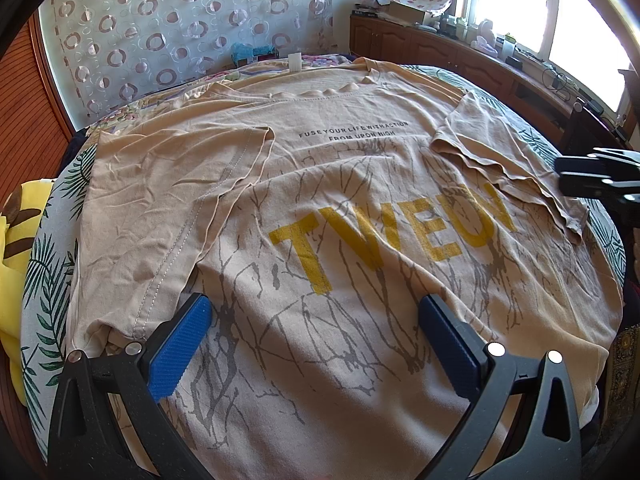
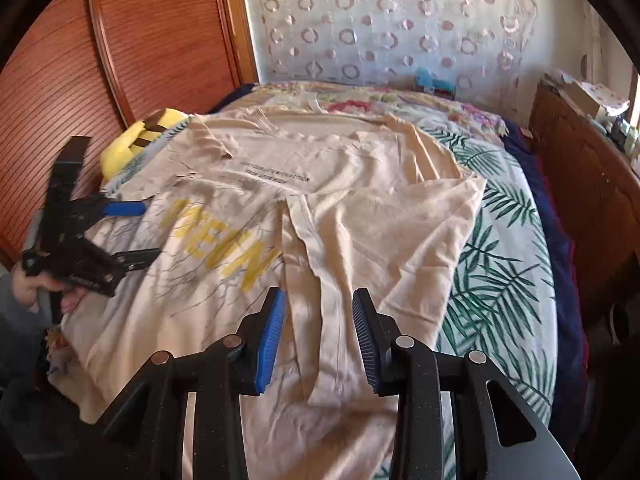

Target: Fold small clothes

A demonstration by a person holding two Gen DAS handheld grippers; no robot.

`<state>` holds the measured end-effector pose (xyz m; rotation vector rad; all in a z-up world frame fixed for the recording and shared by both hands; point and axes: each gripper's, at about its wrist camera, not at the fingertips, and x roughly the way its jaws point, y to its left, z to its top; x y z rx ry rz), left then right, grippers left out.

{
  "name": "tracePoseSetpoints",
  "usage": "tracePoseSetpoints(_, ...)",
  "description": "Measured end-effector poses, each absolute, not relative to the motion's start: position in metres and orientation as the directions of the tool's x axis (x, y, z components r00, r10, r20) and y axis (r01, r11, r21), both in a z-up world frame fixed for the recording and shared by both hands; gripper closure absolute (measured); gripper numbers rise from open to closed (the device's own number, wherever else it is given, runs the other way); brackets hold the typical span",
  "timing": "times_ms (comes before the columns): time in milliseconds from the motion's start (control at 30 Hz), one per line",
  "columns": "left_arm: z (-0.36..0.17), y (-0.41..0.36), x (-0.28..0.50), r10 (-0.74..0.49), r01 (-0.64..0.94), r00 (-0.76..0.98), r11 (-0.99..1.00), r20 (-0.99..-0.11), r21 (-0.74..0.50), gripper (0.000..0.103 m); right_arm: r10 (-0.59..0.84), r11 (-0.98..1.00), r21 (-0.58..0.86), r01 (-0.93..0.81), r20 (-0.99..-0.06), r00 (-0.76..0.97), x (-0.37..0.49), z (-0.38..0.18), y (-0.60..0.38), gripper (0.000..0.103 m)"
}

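A beige T-shirt (image 1: 340,184) with yellow letters and grey branch print lies flat on the bed, both sleeves folded inward over the body. My left gripper (image 1: 312,316) is open and empty above the shirt's lower part. My right gripper (image 2: 318,312) is open and empty, its blue pads (image 2: 272,336) either side of the folded right sleeve (image 2: 360,240), just above the cloth. The left gripper also shows in the right wrist view (image 2: 138,232), open. The right gripper's tip shows at the right edge of the left wrist view (image 1: 596,176).
The bed has a leaf-print sheet (image 2: 500,272). A yellow plush (image 2: 136,140) lies at the shirt's left. A wooden headboard (image 2: 120,40) stands left, a low wooden cabinet (image 1: 460,52) right under the window, and a patterned curtain (image 1: 180,20) behind.
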<state>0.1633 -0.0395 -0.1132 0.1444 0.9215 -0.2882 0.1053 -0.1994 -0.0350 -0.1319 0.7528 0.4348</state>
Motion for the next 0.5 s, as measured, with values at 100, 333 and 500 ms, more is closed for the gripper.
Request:
tracePoseSetpoints(100, -0.113, -0.04, 0.163, -0.183, 0.306, 0.57, 0.952, -0.801, 0.0, 0.0, 0.317, 0.906, 0.027, -0.423, -0.705, 0.634, 0.128, -0.047, -0.186, 0.066)
tracePoseSetpoints(333, -0.112, -0.039, 0.164, -0.181, 0.303, 0.563, 0.953, -0.806, -0.003, 0.0, 0.382, 0.877, 0.091, -0.471, -0.728, 0.569, 0.16, -0.058, -0.161, 0.072)
tracePoseSetpoints(500, -0.1, -0.028, 0.162, -0.208, 0.295, 0.579, 0.955, -0.788, -0.035, 0.0, 0.426, 0.851, 0.108, -0.514, -0.714, 0.556, 0.164, -0.05, -0.157, 0.072)
